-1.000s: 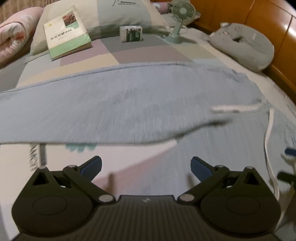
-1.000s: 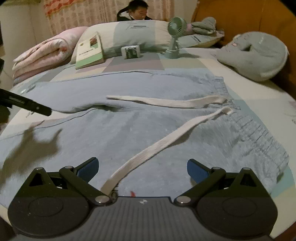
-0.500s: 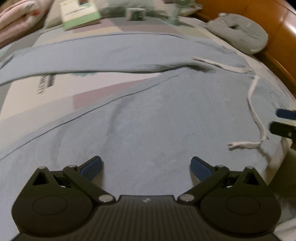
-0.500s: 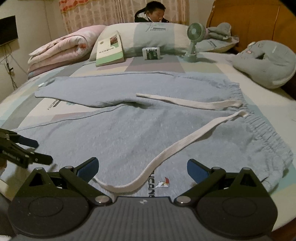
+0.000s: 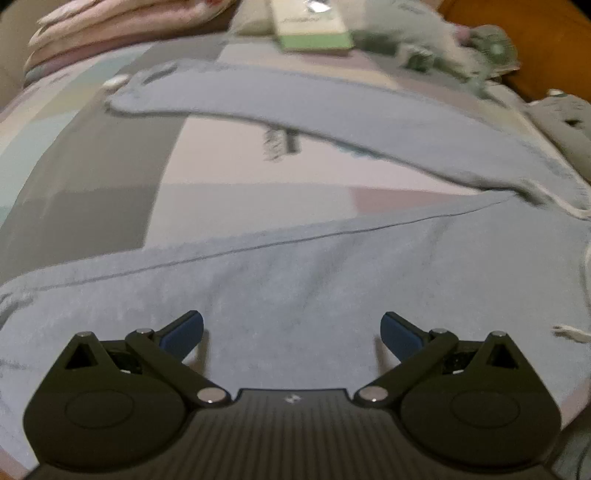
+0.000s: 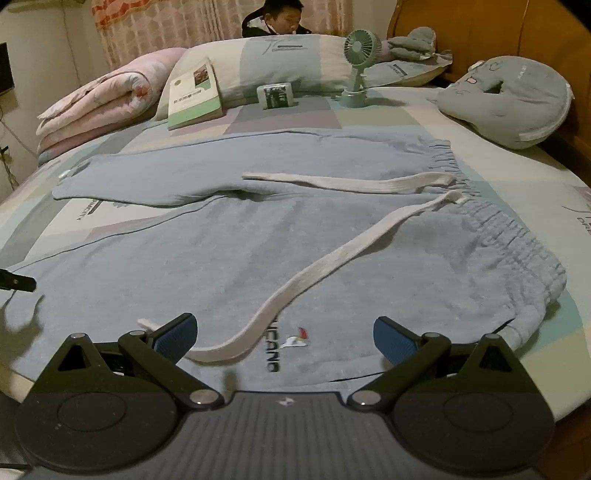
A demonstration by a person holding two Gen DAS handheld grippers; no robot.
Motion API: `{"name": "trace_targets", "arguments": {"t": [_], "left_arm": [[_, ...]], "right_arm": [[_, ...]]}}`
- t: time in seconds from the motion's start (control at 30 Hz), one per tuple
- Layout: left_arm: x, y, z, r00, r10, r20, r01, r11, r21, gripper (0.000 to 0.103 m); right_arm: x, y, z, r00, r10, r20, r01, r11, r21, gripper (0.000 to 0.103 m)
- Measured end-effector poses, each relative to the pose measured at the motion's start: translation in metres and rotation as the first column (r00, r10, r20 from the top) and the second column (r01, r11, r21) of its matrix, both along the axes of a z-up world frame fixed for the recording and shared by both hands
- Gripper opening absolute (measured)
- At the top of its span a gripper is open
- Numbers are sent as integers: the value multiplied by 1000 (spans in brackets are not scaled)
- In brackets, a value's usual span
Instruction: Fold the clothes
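I am holding my right hand-held gripper (image 6: 282,338) low over the near edge of the light blue sweatpants (image 6: 229,258), its blue-padded fingers (image 6: 173,338) standing wide apart and gripping nothing. The sweatpants are lying spread flat on the bed (image 6: 517,206), waistband (image 6: 517,236) to the right and the two legs splaying out to the left. One white drawstring (image 6: 321,273) is trailing from the waistband down toward my right hand-held gripper, its end lying just beside the left finger; the other drawstring (image 6: 351,182) is lying across the far leg. My left hand-held gripper (image 5: 291,332) is hanging over the near leg (image 5: 295,266), fingers also spread wide and empty; that view is blurred. At the head of the bed, a book (image 6: 194,94) is leaning on a pillow (image 6: 288,59), with a small box (image 6: 277,96), a green desk fan (image 6: 360,66), a rolled pink quilt (image 6: 99,103) and a grey cushion (image 6: 513,99) nearby. A person (image 6: 277,18) is sitting behind the pillow.
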State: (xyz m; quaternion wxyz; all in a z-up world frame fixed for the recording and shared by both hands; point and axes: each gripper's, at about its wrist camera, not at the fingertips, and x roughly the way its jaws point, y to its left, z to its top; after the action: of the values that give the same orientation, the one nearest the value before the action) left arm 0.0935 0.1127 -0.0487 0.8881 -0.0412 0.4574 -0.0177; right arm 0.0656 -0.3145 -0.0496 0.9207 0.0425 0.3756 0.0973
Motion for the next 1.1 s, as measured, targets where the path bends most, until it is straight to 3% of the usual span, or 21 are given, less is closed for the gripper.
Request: {"name": "trace_targets", "arguments": {"t": [0.2,0.37,0.53,0.7,0.87,1.1], "left_arm": [[6,-69,14,985,-163,58,164,986,-5,101],[15,-133,1,965,-260,43,261,965,-27,101],[13,-171,-11,943,-332,24,333,942,-39,101],[10,-177,-20,939,-343,6,343,939,-1,101],[12,-175,-20,941,-337,-1,337,941,6,101],[4,-173,-10,942,-334,19,334,942,-9,101]], "right_arm": [[21,-25,-6,1000,2,4,-2,1000,23,103],[55,-46,-3,999,25,42,-28,996,83,103],[86,-69,-14,1000,-8,20,5,990,144,103],[111,-94,-27,999,-46,-10,47,979,199,103],[104,-97,-17,994,-107,-33,110,985,132,103],[78,-87,1,997,-71,-34,74,994,82,103]]}}
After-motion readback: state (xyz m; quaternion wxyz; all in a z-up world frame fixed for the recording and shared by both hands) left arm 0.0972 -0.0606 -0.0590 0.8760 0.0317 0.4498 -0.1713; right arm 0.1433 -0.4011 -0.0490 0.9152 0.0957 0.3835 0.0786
